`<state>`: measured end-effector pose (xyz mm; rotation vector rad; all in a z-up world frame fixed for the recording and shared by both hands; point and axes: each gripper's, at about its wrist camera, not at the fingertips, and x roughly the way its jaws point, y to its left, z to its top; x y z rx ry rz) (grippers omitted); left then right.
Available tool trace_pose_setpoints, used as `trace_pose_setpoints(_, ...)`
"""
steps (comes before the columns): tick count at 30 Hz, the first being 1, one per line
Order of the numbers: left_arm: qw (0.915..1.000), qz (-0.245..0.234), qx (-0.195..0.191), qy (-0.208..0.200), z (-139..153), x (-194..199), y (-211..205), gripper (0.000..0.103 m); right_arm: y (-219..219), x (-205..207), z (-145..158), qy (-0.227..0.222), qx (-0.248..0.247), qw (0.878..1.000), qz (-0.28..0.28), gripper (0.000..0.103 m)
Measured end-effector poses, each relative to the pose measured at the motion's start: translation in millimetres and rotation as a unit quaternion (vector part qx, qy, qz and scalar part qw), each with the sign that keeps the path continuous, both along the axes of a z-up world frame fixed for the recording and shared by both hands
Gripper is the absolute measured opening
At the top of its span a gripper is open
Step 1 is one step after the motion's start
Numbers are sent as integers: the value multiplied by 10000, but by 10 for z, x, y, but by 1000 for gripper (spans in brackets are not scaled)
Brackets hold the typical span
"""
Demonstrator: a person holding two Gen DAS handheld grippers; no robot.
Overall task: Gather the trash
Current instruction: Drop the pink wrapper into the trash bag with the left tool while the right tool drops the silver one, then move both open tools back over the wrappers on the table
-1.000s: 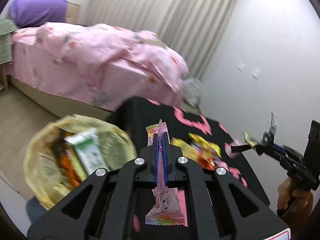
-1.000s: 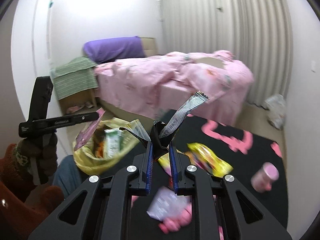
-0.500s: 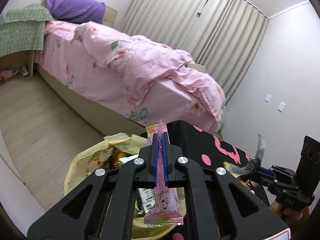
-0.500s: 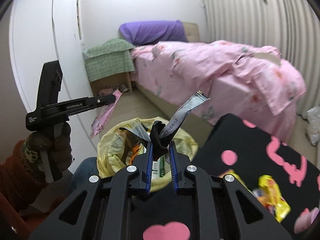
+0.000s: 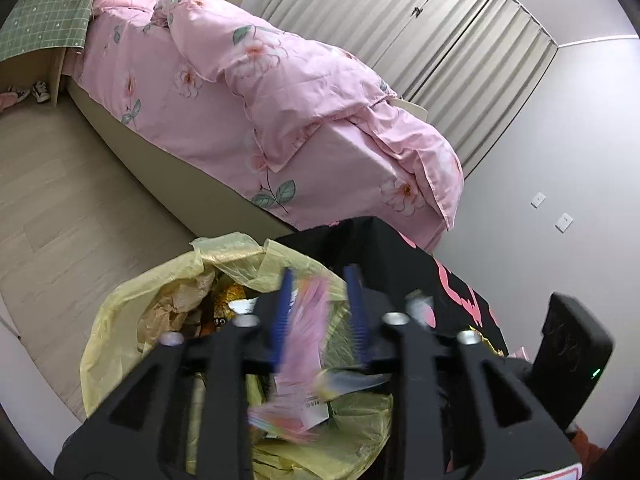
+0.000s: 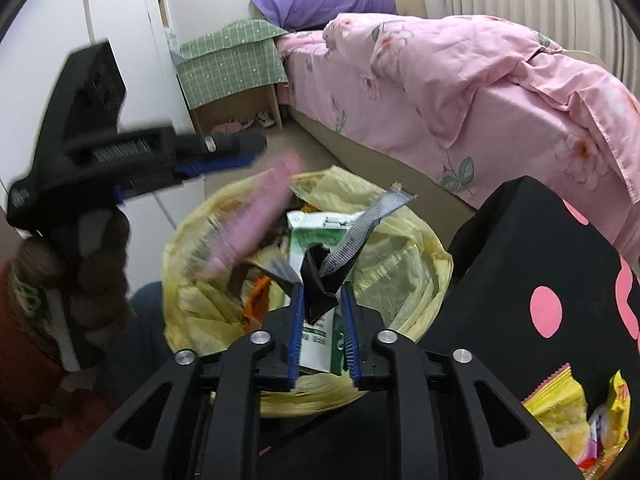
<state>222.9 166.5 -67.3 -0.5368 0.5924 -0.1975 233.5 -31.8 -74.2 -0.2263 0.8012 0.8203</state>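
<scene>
Both grippers moved from the counter to over the bin (image 6: 408,248). Left gripper (image 5: 320,312) jaws opening, pink wrapper (image 5: 300,344) dropping out, blurred. Right gripper (image 6: 322,316) jaws opening; black-and-silver wrapper (image 6: 340,256) loose between them, contact unclear.

pink wrapper (image 5: 298,344): blurred, loose, tilted, over the open bag mouth; also seen mid-air in right view (image 6: 248,224).
black/silver wrapper (image 6: 340,252): crumpled, silver strip sticking up-right, over the bag.
trash bag (image 6: 404,256): yellow, translucent, open, on the floor beside the black surface; holds a green-white carton (image 6: 320,232) and other wrappers.
yellow snack packs (image 6: 560,412): on the surface, not collected.
</scene>
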Motion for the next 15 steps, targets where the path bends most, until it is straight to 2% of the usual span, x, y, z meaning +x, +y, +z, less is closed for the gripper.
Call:
trace_pose_setpoints(1, 10000, 59, 53, -46, 17, -19, 12, 40, 6, 19, -32, 3, -31, 10000, -8, 38)
trace_pose_setpoints(2, 9999, 107, 114, -68, 30, -33, 20, 46, 3, 27, -59, 36, -12, 10000, -9, 39)
trace_pose_setpoints(4, 9994, 241, 242, -72, 64, -74, 39, 51, -22, 37, -89, 147, 28, 9999, -22, 40)
trace_pose_setpoints(10, 9977, 526, 430, 11, 139, -238, 49, 51, -249, -78, 36, -85, -36, 9996, -272, 40)
trace_pose_setpoints(15, 9967, 357, 734, -44, 211, -398, -198, 51, -849, -309, 298, -480, 63, 9949, -885, 41)
